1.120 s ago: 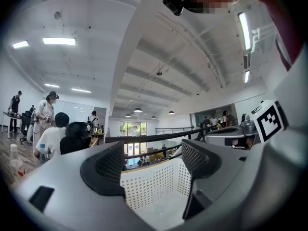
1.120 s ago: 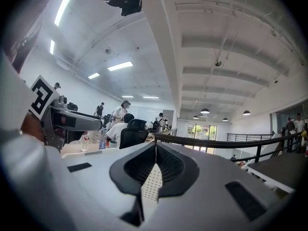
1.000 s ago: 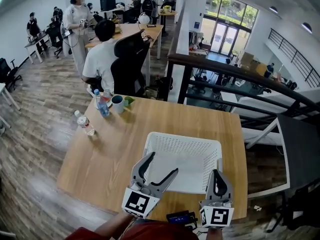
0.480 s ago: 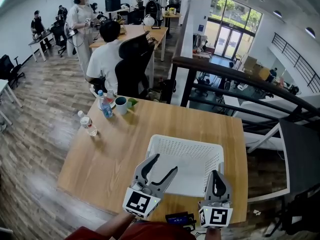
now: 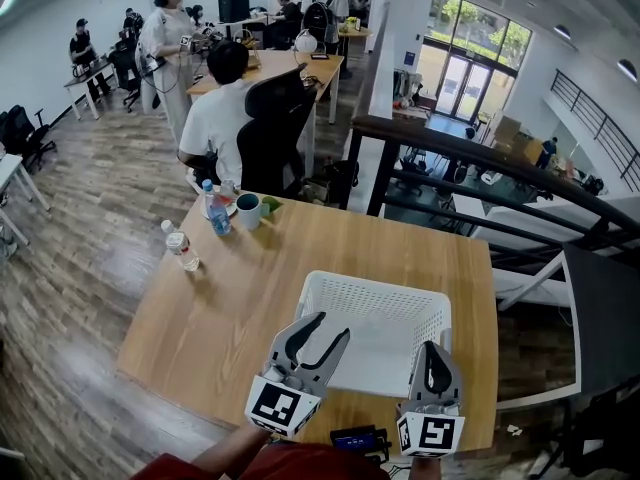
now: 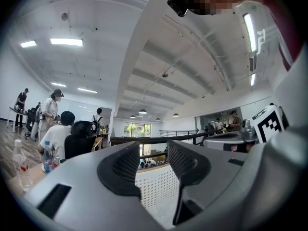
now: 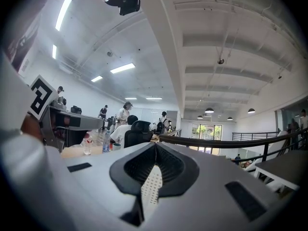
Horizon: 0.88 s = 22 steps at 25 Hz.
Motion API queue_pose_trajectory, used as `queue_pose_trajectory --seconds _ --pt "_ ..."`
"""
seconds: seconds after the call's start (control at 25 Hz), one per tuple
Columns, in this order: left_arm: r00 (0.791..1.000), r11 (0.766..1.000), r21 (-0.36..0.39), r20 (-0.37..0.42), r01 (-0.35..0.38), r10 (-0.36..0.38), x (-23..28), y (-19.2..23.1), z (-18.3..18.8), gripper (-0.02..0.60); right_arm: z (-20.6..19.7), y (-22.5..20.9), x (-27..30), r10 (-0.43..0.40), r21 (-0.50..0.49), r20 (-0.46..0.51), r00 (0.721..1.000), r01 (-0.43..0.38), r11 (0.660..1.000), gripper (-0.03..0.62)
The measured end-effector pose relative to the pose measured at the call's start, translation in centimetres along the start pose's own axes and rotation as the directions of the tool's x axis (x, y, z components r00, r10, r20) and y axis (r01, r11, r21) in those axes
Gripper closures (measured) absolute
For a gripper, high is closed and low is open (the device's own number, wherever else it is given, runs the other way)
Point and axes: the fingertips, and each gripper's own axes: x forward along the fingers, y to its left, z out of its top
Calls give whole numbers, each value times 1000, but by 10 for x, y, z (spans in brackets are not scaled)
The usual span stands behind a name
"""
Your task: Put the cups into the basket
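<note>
A white cup (image 5: 247, 210) with a dark inside stands at the table's far left corner, small in the right gripper view too (image 7: 116, 147). The white perforated basket (image 5: 330, 290) sits at the near right of the table and is empty. My left gripper (image 5: 331, 326) hovers at the basket's near left rim; its jaws have just been closing, a gap remains and nothing is between them (image 6: 153, 150). My right gripper (image 5: 432, 349) is over the basket's near right corner, with its jaws meeting at the tips (image 7: 154, 146). Both grippers are far from the cup.
A blue-labelled bottle (image 5: 215, 208), a red-labelled bottle (image 5: 181, 246) and a green object (image 5: 270, 205) stand near the cup. A seated person (image 5: 222, 108) in a black chair is just past the table's far edge. A dark railing (image 5: 480, 158) runs behind on the right.
The left gripper's jaws have narrowed, with nothing caught between them. Both grippers stay in place by the basket's near rim; the right one looks the same.
</note>
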Motion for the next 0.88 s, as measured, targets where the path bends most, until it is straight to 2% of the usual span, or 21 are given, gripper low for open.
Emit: queue_pose_trajectory --seconds 0.16,0.32,0.56,0.88 --pt "1000 1000 -13 -4 -11 11 -1 1 -4 437 0 -1 2 8 0 6 1000 -8 1000 583" --pt "999 999 -24 -30 -46 45 -3 5 -14 519 -3 0 1 9 9 3 1000 -9 1000 583" --pt "998 997 -34 -26 -64 64 -6 6 -16 572 -6 -2 0 9 15 -1 1000 -9 1000 583" --pt "998 997 -33 -5 -68 68 -7 4 -13 574 -8 -6 -2 9 22 -4 1000 -9 1000 583"
